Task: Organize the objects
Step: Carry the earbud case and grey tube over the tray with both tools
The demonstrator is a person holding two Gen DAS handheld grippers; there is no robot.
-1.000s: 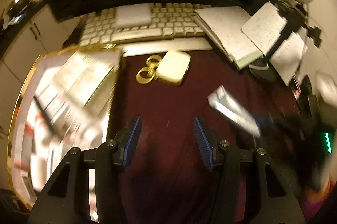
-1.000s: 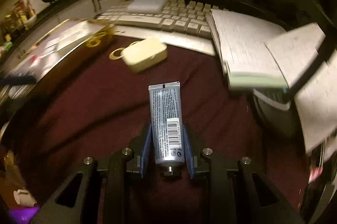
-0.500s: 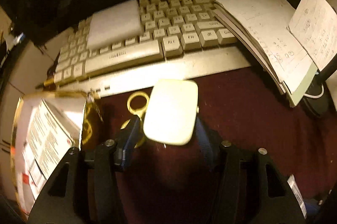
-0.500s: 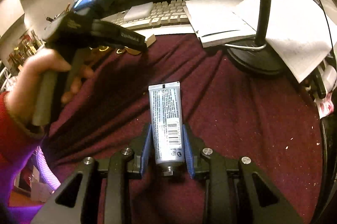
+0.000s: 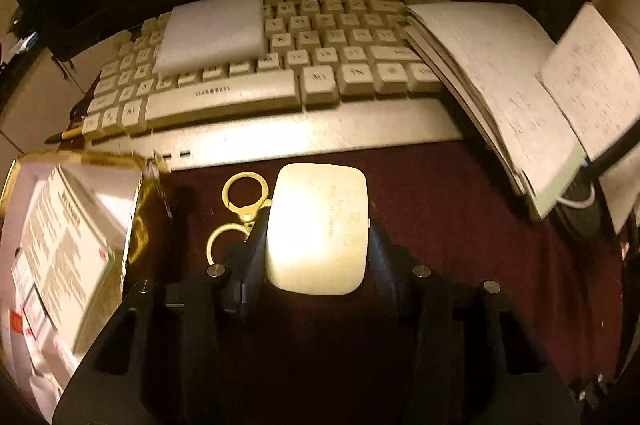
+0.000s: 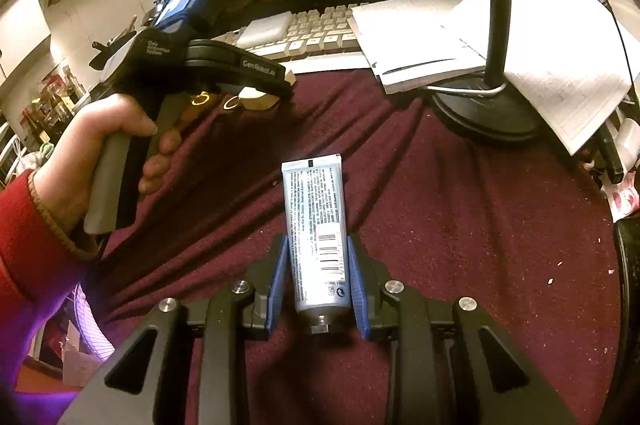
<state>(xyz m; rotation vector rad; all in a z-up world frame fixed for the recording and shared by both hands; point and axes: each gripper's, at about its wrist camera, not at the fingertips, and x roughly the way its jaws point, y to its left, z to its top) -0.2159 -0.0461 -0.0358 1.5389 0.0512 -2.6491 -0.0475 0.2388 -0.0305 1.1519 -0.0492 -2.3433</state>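
Observation:
In the left wrist view, my left gripper (image 5: 316, 245) has its blue fingers around a cream rounded case (image 5: 318, 227) with gold key rings (image 5: 240, 209) at its left side, on the maroon cloth (image 5: 460, 225). The fingers look closed against the case sides. In the right wrist view, my right gripper (image 6: 318, 277) is shut on a grey tube (image 6: 318, 229) with a barcode, held above the cloth. The left gripper (image 6: 256, 93) and the hand holding it show at upper left there, over the case (image 6: 256, 100).
A beige keyboard (image 5: 256, 73) with a white foam pad (image 5: 212, 29) lies behind the case. A gold-rimmed box (image 5: 148, 209) with papers sits at left. Notebooks (image 5: 500, 81) lie at right. A black lamp base (image 6: 480, 113) stands on the cloth at right.
My left gripper moved forward to the cream case and its fingers closed in around it. My right gripper kept hold of the tube and pulled back and to the right.

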